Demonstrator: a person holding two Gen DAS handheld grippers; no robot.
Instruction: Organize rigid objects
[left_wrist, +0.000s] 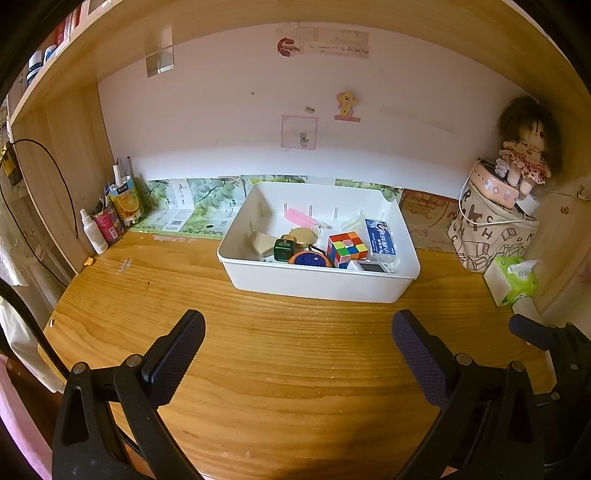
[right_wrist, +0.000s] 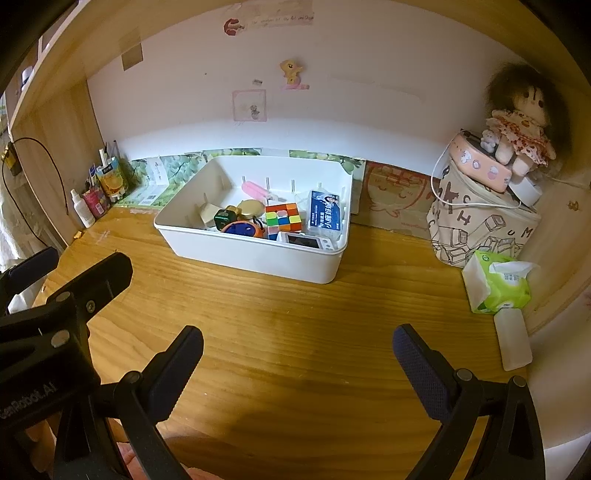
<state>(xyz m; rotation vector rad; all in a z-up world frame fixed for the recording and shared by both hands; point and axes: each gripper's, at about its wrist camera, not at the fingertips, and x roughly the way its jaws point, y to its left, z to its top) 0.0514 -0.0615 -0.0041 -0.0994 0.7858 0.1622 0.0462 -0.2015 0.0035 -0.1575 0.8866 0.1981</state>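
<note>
Sitting ahead of both tools (left_wrist: 298, 349), white bin (left_wrist: 317, 284)

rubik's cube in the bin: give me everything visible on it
The cube is a 3x3 puzzle cube with white edges and scrambled stickers: red, yellow, green, blue, orange. It looks like hard plastic. It sits slightly skewed inside the white bin, toward the near right, among other small items. A blue-and-white box is right beside it on the right, a white gadget with a screen in front, a round blue-and-orange item to its left. Neither gripper is near it.
</note>
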